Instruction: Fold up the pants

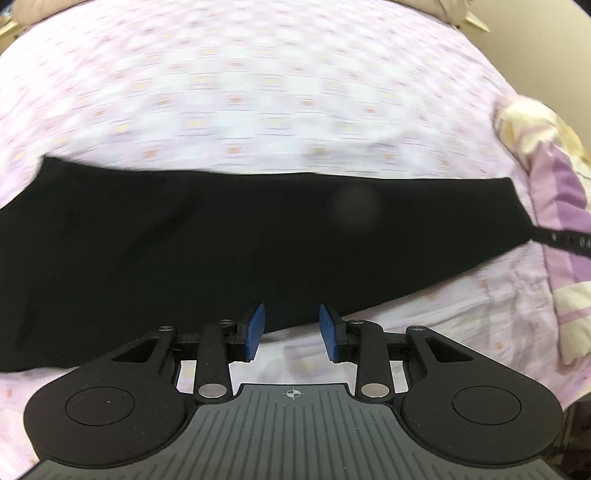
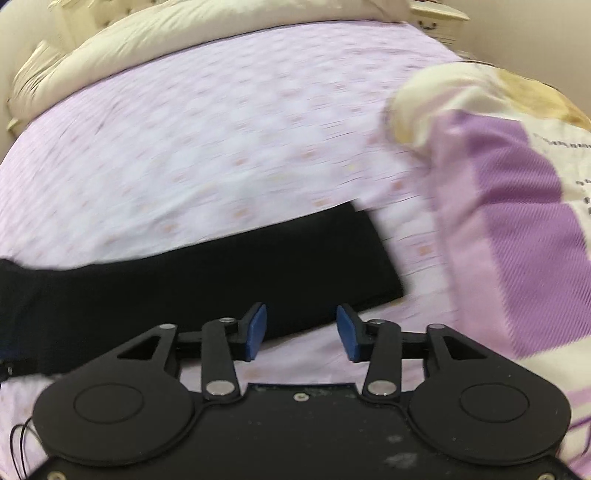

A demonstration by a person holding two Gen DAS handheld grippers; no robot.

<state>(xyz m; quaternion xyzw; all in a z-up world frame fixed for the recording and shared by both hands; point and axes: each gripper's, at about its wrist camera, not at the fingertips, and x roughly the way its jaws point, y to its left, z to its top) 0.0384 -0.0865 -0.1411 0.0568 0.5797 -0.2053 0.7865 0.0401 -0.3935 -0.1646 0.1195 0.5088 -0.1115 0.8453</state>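
Note:
Black pants (image 1: 229, 243) lie flat across a pink patterned bed sheet (image 1: 258, 92), folded lengthwise into a long strip. My left gripper (image 1: 291, 330) is open and empty, hovering at the strip's near edge about midway along it. In the right wrist view the pants' narrow end (image 2: 258, 269) lies just ahead. My right gripper (image 2: 301, 332) is open and empty at the near edge of that end. The tip of the right gripper (image 1: 565, 238) shows at the far right of the left wrist view.
A purple and cream quilt (image 2: 517, 206) is bunched at the right, close to the pants' end. It also shows in the left wrist view (image 1: 554, 206). A cream pillow (image 2: 184, 37) lies at the head of the bed. A nightstand (image 2: 439, 18) stands behind.

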